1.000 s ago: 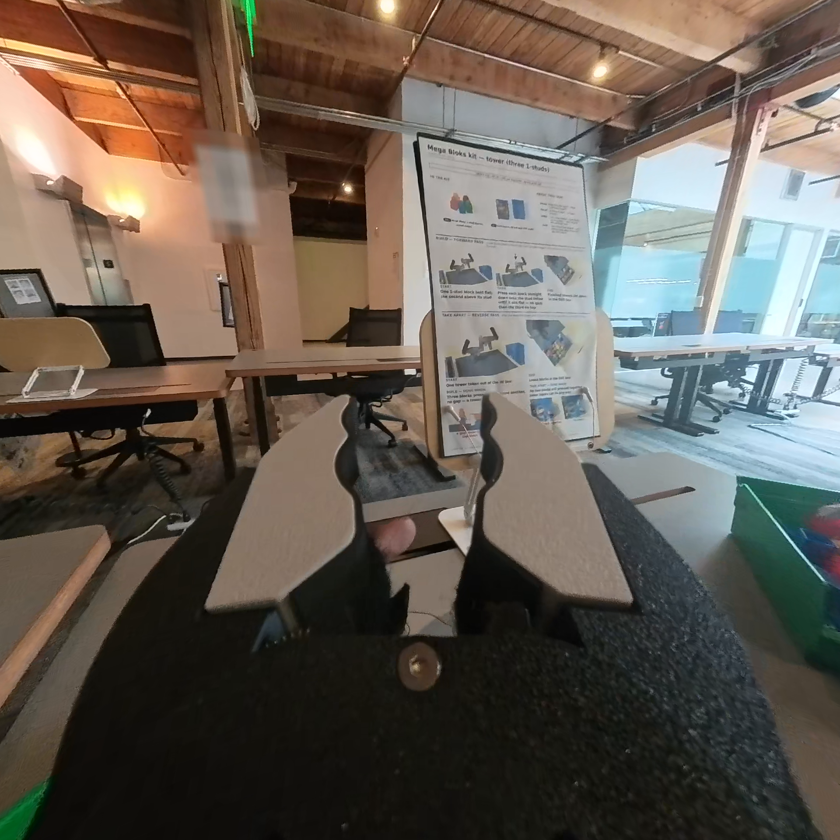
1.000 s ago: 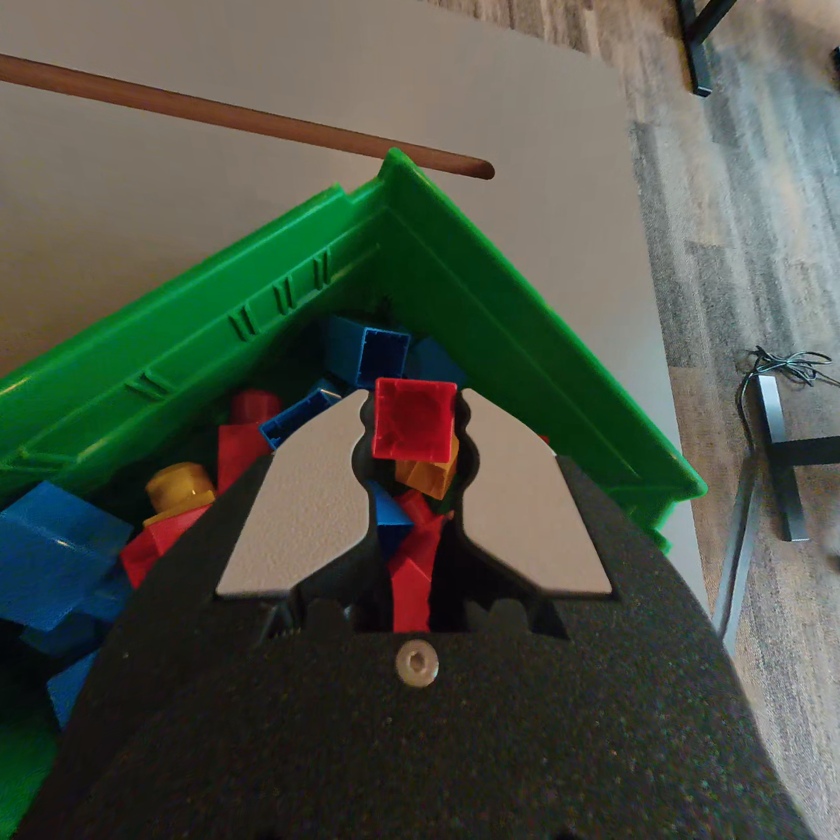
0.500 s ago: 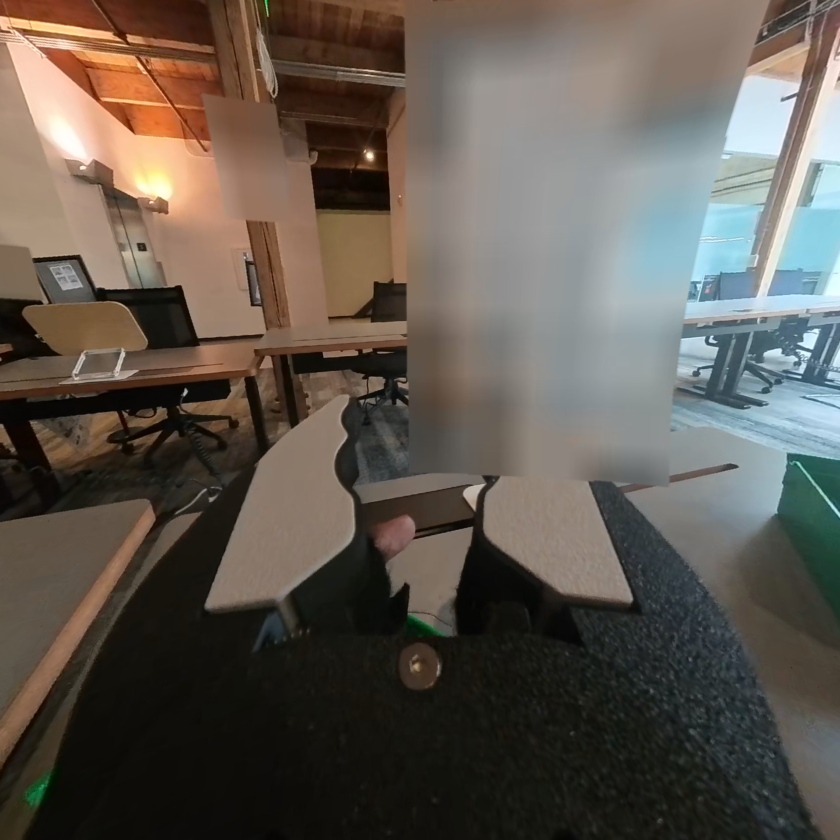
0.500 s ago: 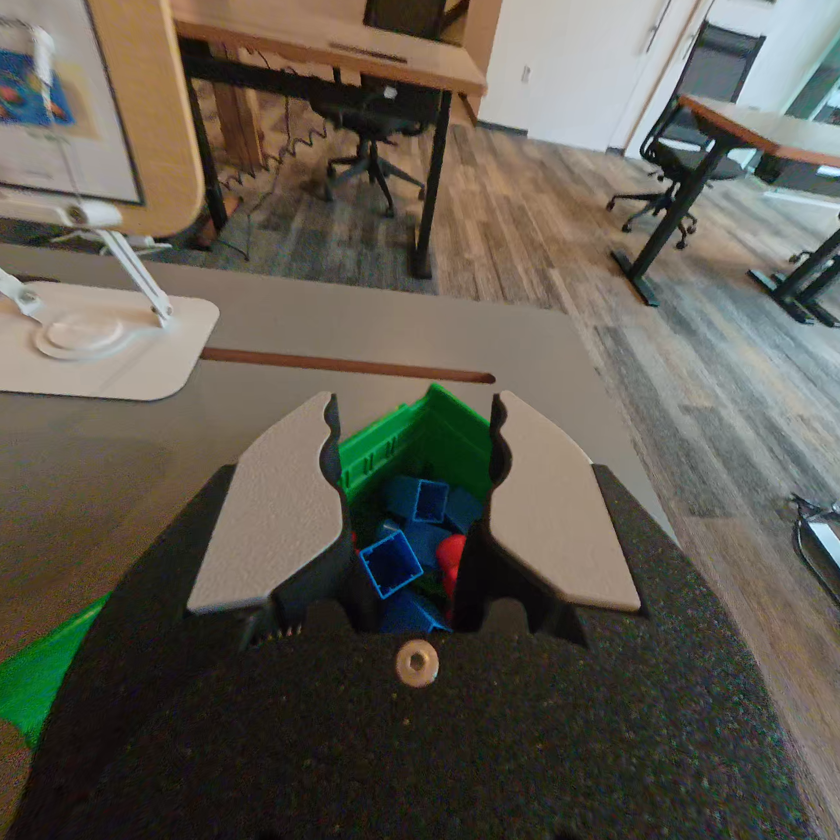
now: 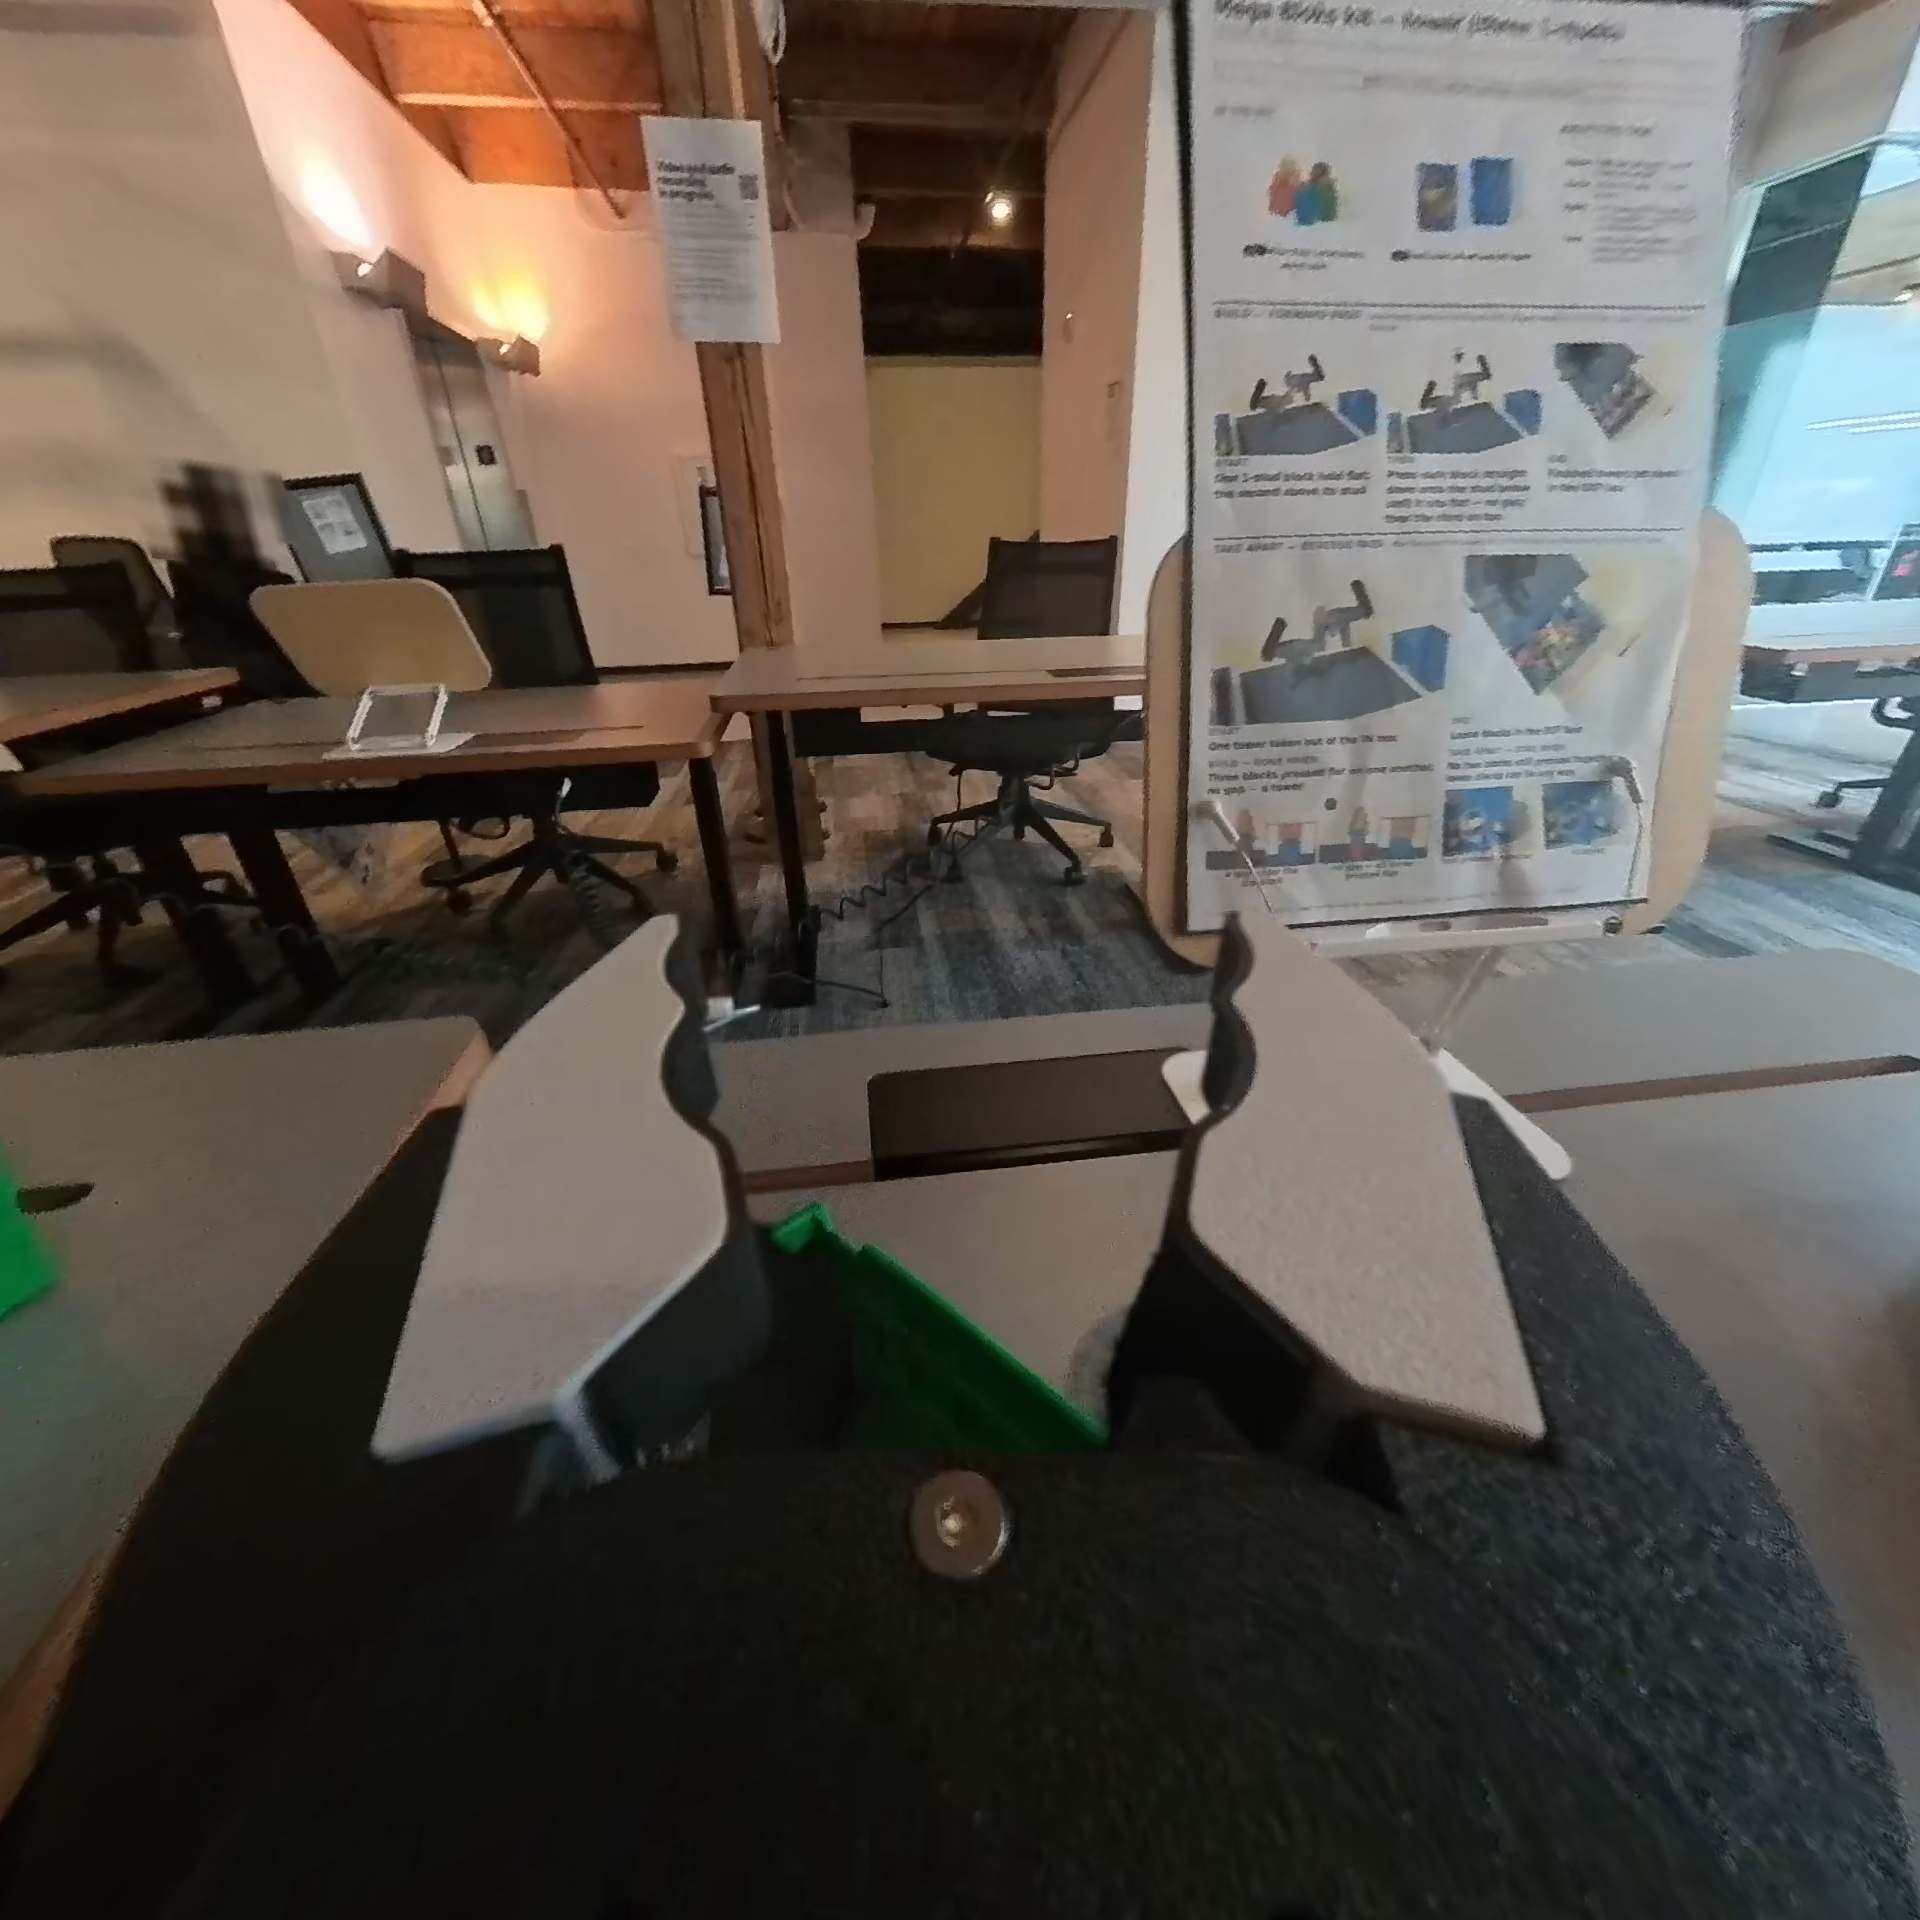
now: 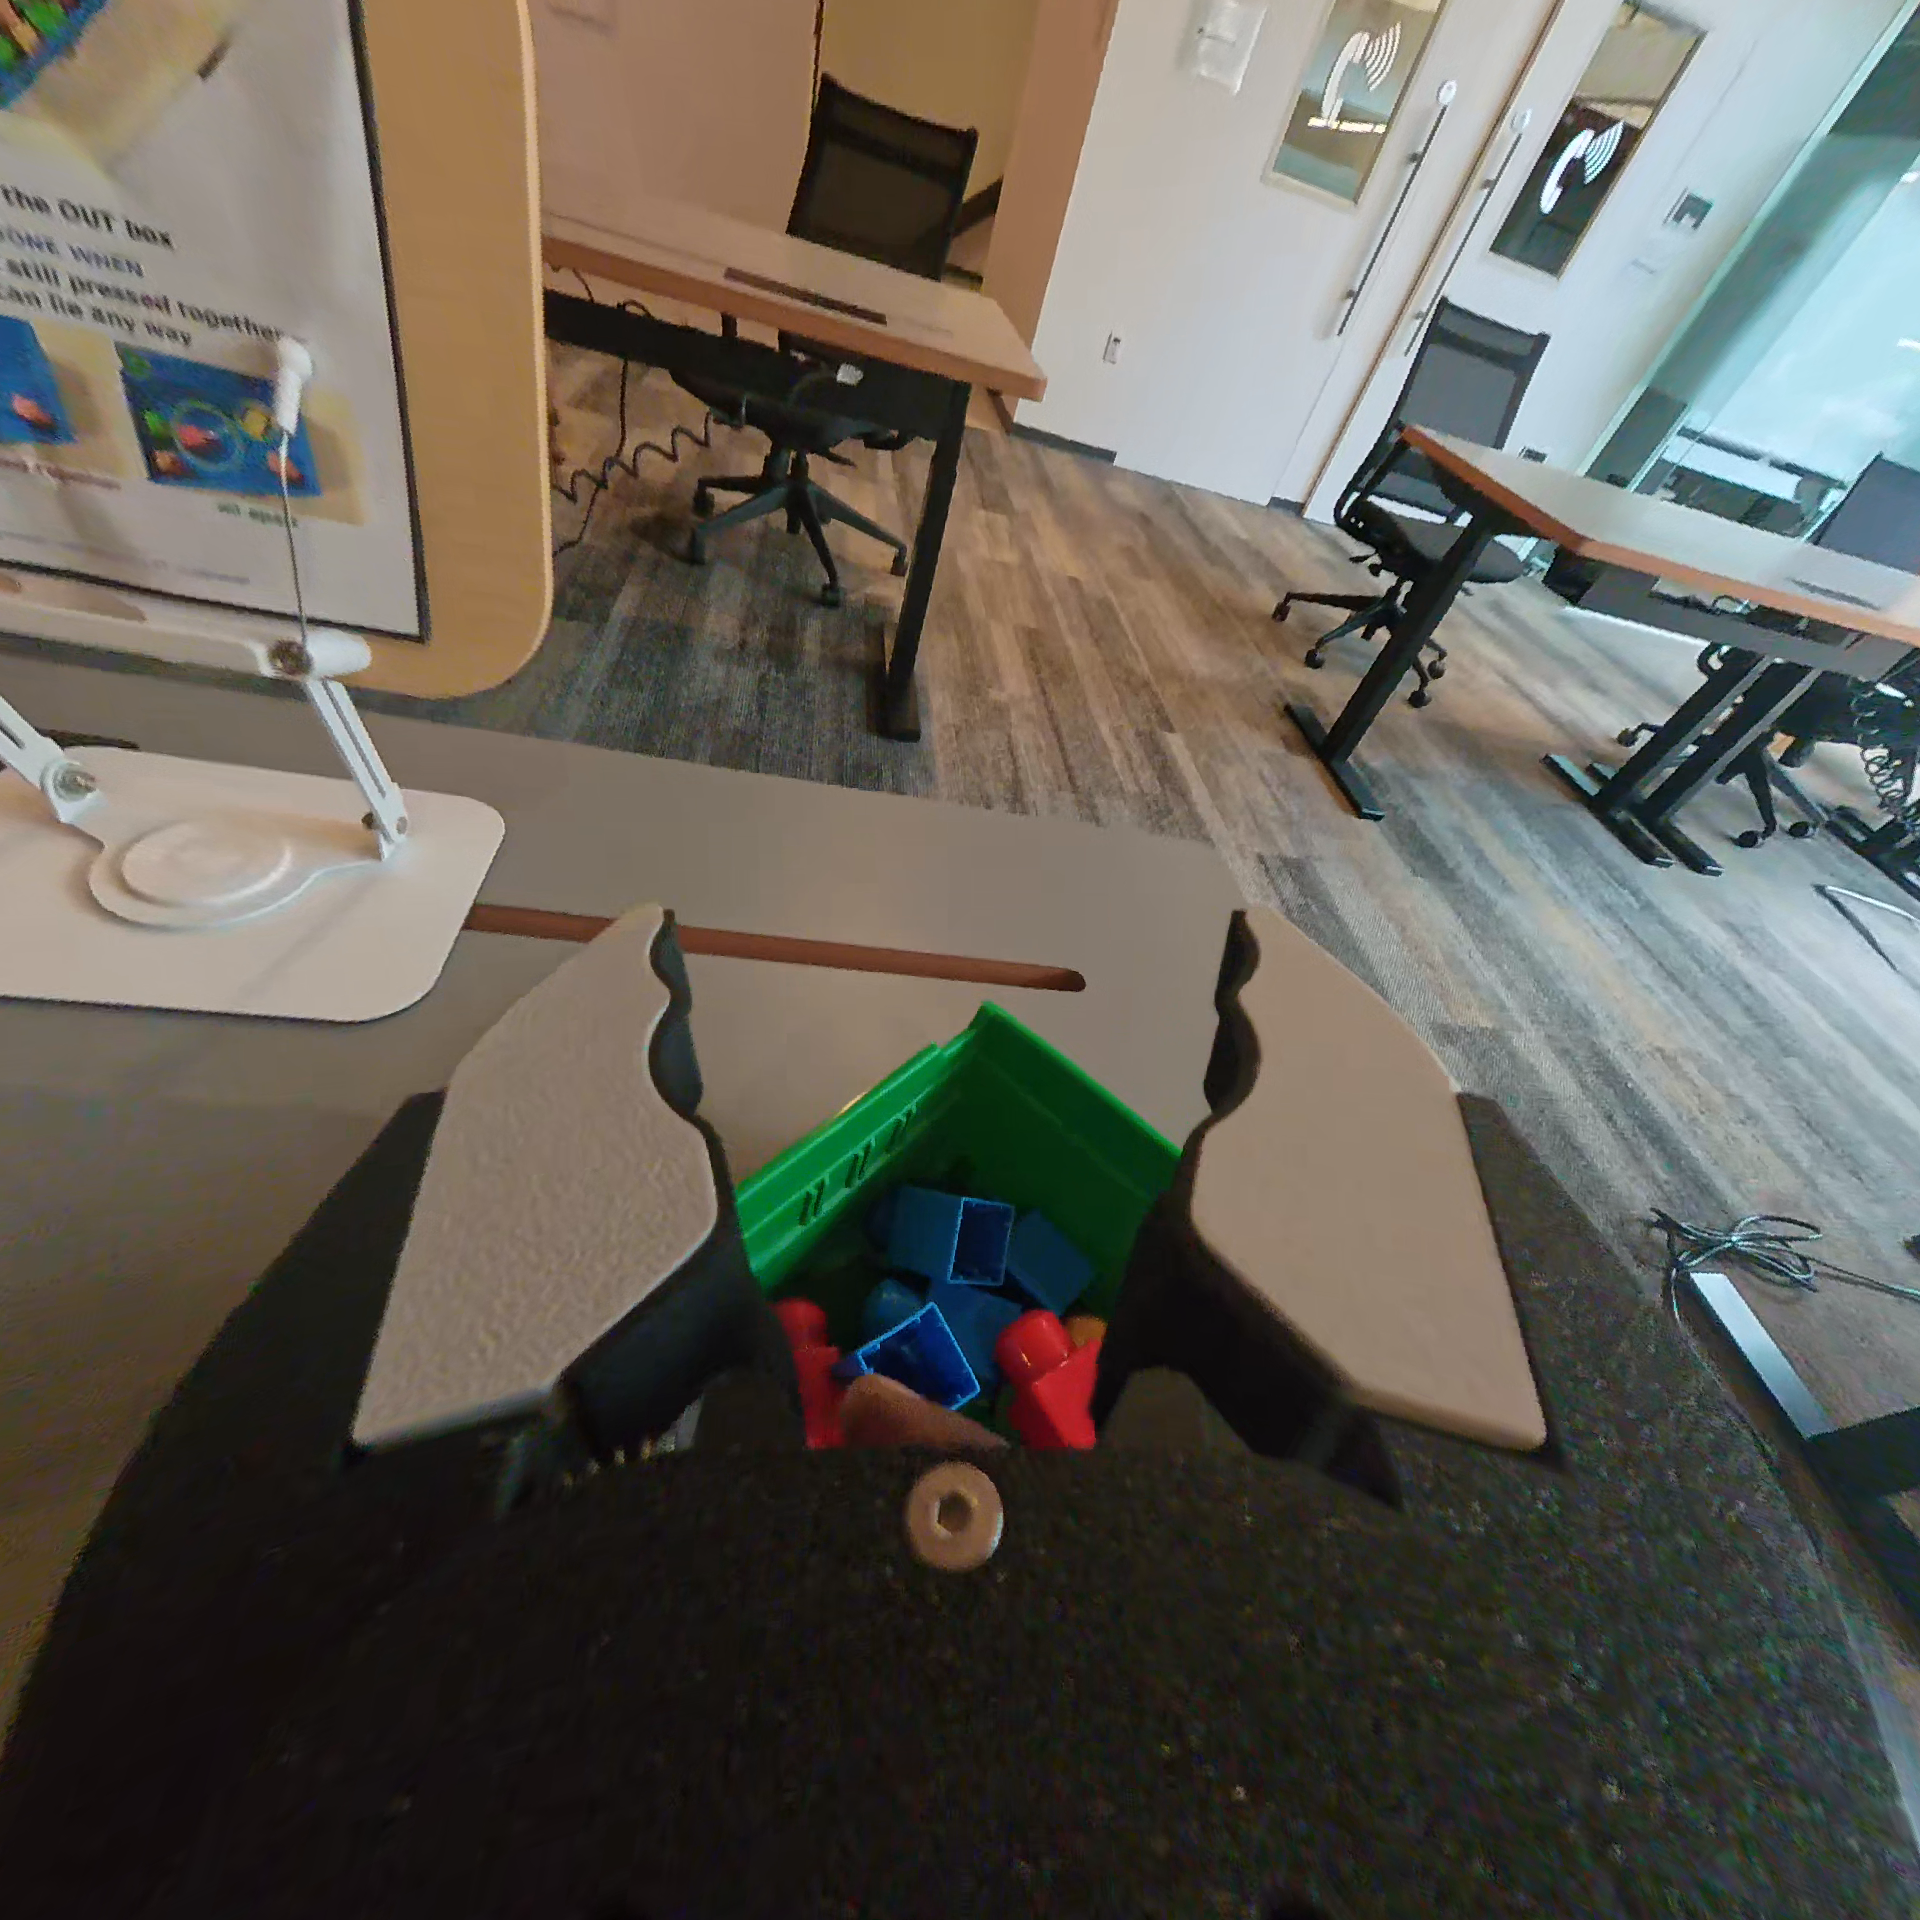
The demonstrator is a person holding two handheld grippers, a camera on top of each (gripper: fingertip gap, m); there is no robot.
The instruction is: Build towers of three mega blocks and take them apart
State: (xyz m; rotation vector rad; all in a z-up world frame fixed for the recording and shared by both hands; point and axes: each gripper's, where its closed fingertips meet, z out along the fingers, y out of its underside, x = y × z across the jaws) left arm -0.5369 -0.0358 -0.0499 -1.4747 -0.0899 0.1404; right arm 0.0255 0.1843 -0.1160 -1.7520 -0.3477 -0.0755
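My right gripper [image 6: 951, 961] is open and empty, raised above the far corner of a green bin [image 6: 997, 1101]. The bin holds several loose blocks: a blue block [image 6: 961, 1236], another blue block [image 6: 925, 1356] and a red block [image 6: 1044, 1361]. My left gripper [image 5: 956, 971] is open wide and empty, above the grey table [image 5: 997, 1216]. A corner of a green bin [image 5: 935, 1340] shows low between its fingers. Another green patch [image 5: 21, 1247] lies at the left edge.
A white stand [image 6: 208, 883] on the table holds an instruction poster [image 5: 1444, 468] at the back. A dark recess [image 5: 1029, 1122] and a brown slot [image 6: 831, 951] cut the tabletop. Beyond the table edge are desks and office chairs [image 6: 821, 457]. Cables [image 6: 1745, 1247] lie on the floor at right.
My right gripper let go of the red block, opened wide and lifted up from the bin. My left gripper opened wider and swung left, bringing a green bin corner into view.
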